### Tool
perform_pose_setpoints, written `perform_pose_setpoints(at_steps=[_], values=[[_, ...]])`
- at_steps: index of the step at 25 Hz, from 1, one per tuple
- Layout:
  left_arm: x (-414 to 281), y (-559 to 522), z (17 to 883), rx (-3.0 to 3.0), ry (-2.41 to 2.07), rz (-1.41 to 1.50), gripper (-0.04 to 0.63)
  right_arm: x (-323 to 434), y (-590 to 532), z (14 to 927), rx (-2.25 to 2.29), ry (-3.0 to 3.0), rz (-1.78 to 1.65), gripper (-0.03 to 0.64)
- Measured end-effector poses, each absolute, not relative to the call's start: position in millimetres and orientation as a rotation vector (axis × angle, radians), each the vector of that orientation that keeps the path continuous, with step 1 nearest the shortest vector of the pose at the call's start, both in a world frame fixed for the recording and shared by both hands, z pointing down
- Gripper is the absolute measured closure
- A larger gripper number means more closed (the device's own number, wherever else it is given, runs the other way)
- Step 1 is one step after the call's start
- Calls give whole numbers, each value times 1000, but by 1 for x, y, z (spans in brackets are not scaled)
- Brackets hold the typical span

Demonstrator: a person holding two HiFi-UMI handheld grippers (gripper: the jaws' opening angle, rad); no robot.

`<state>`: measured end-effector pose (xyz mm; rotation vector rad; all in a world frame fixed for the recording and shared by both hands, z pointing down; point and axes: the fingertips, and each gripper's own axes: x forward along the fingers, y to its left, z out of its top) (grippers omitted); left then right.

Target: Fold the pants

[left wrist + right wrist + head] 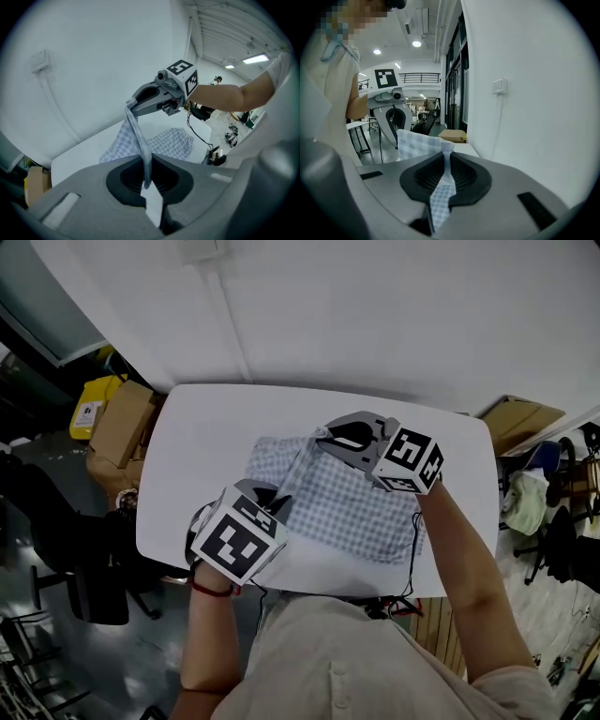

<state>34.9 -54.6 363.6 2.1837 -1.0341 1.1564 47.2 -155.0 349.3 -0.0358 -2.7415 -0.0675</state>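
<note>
Counts: one pair of pants, two grippers, one table, two cardboard boxes, one yellow container, one cable.
Yellow container (91, 407): seen on the floor at 9 o'clock of the table, touching the boxes.
Cardboard boxes (123, 424): stacked on the floor just beside the table's 9 o'clock edge.
Table (201, 441): white, rounded corners, set against a white wall at 12 o'clock.
Left gripper (270, 500): held at 9 o'clock of the cloth, pointed steeply down. Its jaws are pressed together on a bunched edge of the pants, with a fold of fabric passing between the pads.
Pants (361, 507): blue-and-white check. The main body is spread flat on the table right of centre. One edge is lifted off the surface and pulled into a taut strip running between the two grippers.
Right gripper (325, 435): held at 12 o'clock of the cloth, above the table. Its jaws are pinching the other end of the lifted edge, and a narrow band of check fabric is seen clamped between the pads.
Wall switch (500, 85): one, noted on the white wall in the right gripper view.
Cable (415, 542): black, draped over the table edge at 4 o'clock, just beside the pants.
Obstructions: the marker cubes and both forearms cover parts of the cloth's 9 and 1 o'clock corners in the head view.
Surroundings: chairs and clutter are seen on the floor at 3 o'clock, well apart from the table.
</note>
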Motion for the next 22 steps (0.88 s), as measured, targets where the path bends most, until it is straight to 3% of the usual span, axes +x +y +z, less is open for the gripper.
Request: perform_pose_setpoints(at_steps=[22], values=[[197, -25, 425, 2253, -621, 1413, 575, 205, -130, 424, 104, -2641, 67, 568]])
